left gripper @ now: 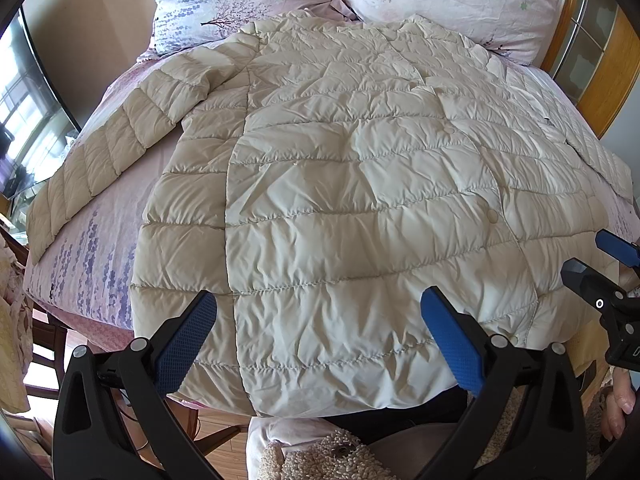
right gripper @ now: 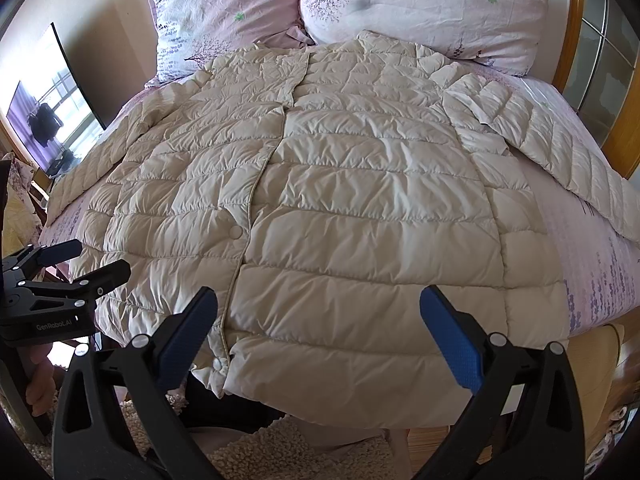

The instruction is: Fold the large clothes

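Note:
A cream quilted down jacket [left gripper: 352, 184] lies flat, front up and snapped shut, on the bed, collar toward the pillows; it also shows in the right wrist view [right gripper: 340, 200]. Its left sleeve [left gripper: 100, 164] stretches toward the bed's left edge, its right sleeve [right gripper: 560, 148] toward the right edge. My left gripper [left gripper: 320, 340] is open and empty, hovering over the hem on the left half. My right gripper [right gripper: 320, 340] is open and empty over the hem on the right half. Each gripper shows in the other's view: the right one [left gripper: 600, 264], the left one [right gripper: 80, 264].
Two pink floral pillows [right gripper: 420, 4] lie at the head of the bed against a wooden headboard [right gripper: 576, 24]. The pink sheet [left gripper: 92, 248] is bare to the left of the jacket. A mirror [right gripper: 52, 112] stands at the left. A fuzzy beige garment [left gripper: 332, 456] lies below the grippers.

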`<action>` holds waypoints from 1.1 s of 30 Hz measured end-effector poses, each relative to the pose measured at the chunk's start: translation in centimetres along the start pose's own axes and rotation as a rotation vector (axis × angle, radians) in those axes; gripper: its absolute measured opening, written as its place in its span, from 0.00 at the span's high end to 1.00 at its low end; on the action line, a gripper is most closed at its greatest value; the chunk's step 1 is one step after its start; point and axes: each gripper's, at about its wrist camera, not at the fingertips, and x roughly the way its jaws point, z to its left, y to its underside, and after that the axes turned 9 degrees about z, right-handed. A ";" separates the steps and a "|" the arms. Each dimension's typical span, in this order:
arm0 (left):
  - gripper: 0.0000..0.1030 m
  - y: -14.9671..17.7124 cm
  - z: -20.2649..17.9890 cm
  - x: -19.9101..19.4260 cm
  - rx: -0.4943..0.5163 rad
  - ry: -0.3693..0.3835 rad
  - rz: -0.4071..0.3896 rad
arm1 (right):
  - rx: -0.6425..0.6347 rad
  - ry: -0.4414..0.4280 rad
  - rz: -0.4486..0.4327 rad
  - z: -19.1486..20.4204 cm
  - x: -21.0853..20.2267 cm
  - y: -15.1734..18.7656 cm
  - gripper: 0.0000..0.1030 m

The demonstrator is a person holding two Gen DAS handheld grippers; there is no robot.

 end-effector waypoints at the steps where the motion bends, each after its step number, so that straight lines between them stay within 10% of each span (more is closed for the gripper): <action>1: 0.01 0.0 0.0 0.0 0.000 0.000 0.000 | 0.000 0.000 0.000 0.0 0.0 0.0 0.02; 33: 0.01 0.2 0.1 0.4 0.000 0.004 -0.001 | 0.015 -0.013 0.005 -0.2 0.2 0.0 0.02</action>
